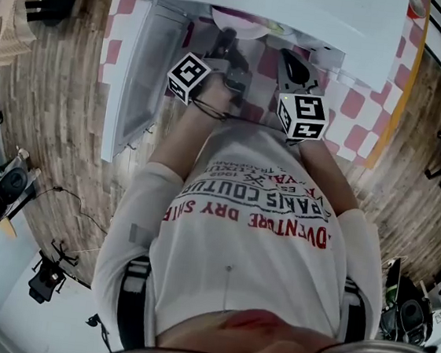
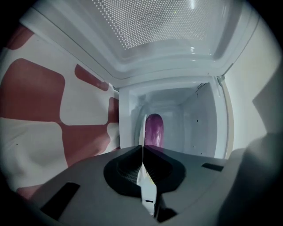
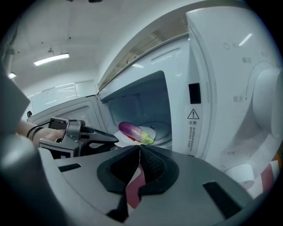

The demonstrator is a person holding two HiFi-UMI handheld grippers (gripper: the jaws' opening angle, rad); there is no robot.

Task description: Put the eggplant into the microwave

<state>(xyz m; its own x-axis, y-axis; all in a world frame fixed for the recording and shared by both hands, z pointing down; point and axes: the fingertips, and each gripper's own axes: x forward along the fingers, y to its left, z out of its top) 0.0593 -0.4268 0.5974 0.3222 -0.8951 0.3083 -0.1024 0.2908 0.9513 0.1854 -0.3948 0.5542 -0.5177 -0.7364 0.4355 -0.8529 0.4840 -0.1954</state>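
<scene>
Eggplant [image 3: 135, 132] — lies on a white plate [image 3: 152, 131] inside the open microwave [image 3: 221, 88]. Left claw [image 2: 142, 148] and right claw [image 3: 139, 148]: jaws pressed together, nothing held. Placement is judged done — next, the door [image 1: 141, 76] is to be pushed closed.

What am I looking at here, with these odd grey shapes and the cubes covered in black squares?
There is no robot here. A person holds a pair of hand-held tongs in each hand, and the black-and-white marker cubes are part of those tongs. One picture looks down from a camera on the person's head. The other two come from cameras riding on the left tongs and the right tongs. Both tongs are shut and hold nothing. In front stands a white microwave oven, its door open, on a red-and-white checked cloth. Inside it, a purple eggplant with a green tip lies on a white plate.
</scene>
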